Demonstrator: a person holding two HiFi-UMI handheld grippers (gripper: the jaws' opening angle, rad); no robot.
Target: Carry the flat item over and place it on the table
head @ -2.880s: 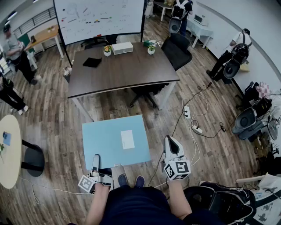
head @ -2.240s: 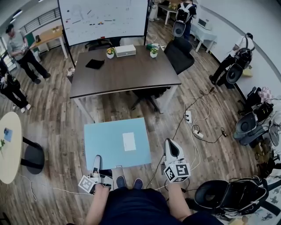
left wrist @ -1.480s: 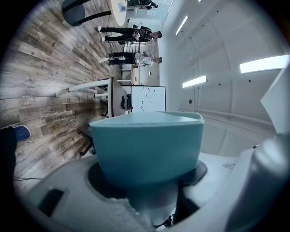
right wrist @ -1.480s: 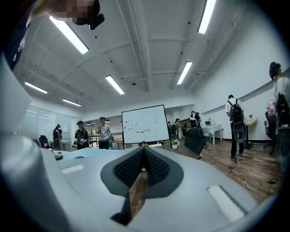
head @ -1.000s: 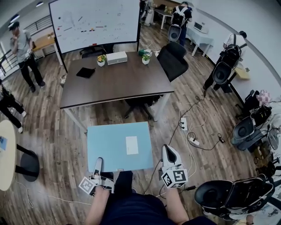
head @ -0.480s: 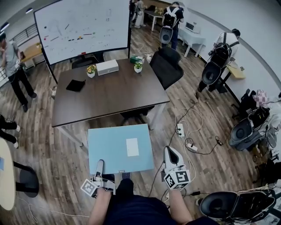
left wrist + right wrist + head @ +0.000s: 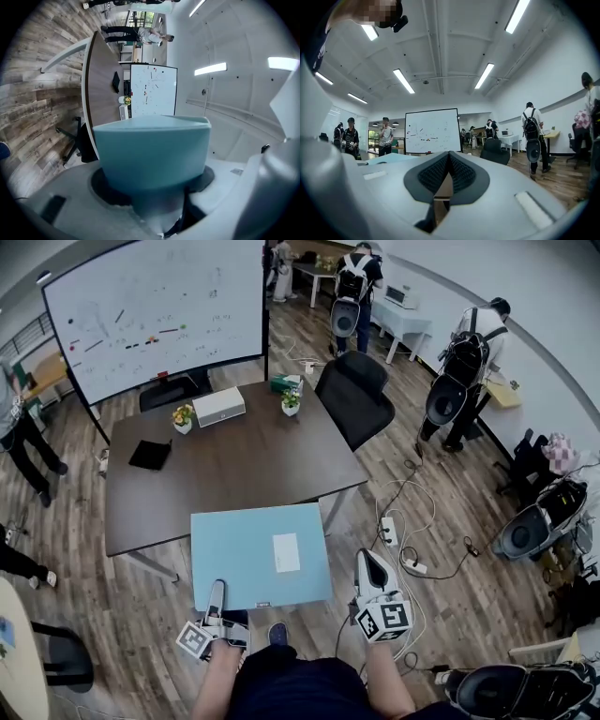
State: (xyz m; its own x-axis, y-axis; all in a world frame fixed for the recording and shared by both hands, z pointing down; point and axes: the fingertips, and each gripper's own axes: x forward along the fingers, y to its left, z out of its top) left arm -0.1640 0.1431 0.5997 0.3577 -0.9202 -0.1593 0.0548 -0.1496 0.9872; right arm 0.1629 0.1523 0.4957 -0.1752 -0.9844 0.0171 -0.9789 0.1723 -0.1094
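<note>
The light blue flat item (image 7: 253,554) is held level at its near edge by the left gripper (image 7: 216,594), whose jaws are closed on it. In the left gripper view the flat item (image 7: 150,150) is seen clamped between the pads. A white label (image 7: 286,552) is stuck on its top. The item is found at 12 o'clock from the person, and its far edge is seen over the near edge of the brown table (image 7: 234,474).

The right gripper (image 7: 368,563) is kept at 2 o'clock, beside the item and apart from it. Its jaws are pressed together with nothing between them.

On the far side of the table, yellow flowers are carried in a small pot (image 7: 183,418) at 11 o'clock. A green plant is carried in a second pot (image 7: 292,401) at 12 o'clock. Between them a closed white box (image 7: 218,406) is placed; its content cannot be seen.
</note>
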